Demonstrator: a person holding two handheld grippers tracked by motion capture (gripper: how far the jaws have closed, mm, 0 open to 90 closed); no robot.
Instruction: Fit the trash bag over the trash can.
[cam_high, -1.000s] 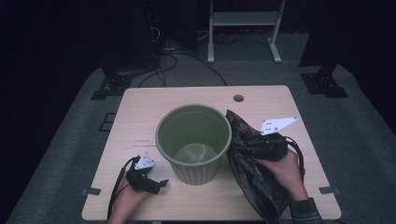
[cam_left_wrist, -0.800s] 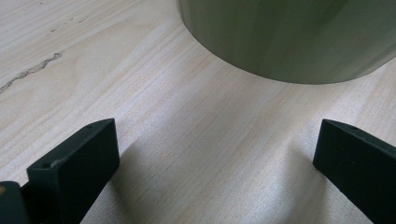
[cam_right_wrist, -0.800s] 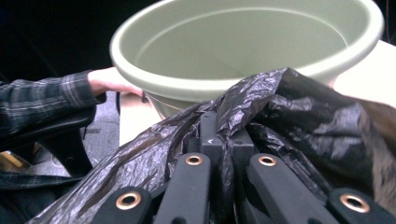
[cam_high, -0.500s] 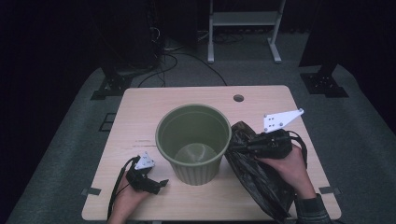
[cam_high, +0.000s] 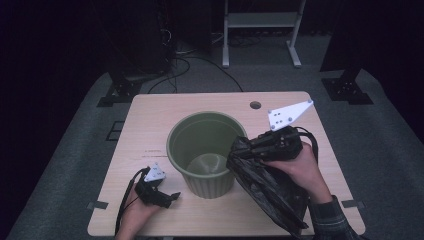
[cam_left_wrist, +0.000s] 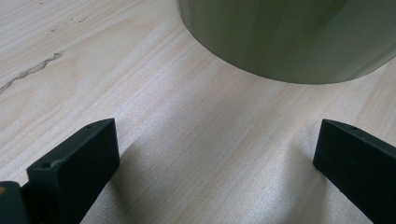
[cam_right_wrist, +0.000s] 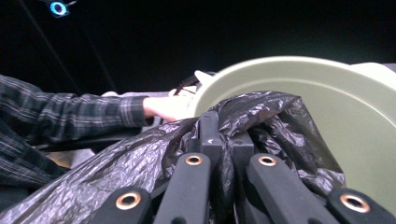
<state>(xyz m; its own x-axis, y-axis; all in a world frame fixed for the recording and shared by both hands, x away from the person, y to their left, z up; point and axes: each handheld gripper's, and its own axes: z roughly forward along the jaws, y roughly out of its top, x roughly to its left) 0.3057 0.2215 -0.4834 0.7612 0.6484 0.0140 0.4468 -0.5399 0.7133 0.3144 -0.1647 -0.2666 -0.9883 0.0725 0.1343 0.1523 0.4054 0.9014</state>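
My right gripper (cam_high: 243, 146) pinches the black bag (cam_high: 270, 187) at the green bin (cam_high: 205, 150) rim; my left gripper (cam_high: 167, 197) rests spread on the table (cam_high: 150, 125). Nothing sits between its jaws.

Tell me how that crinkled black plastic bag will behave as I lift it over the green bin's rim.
Probably floppy: the crinkled black plastic bag hangs in loose folds from the right tool, which is shut on it. Likely light and thin, since it bunches between the jaws. It may drag or snag on the round green plastic bin, because its folds already lie against the rim.
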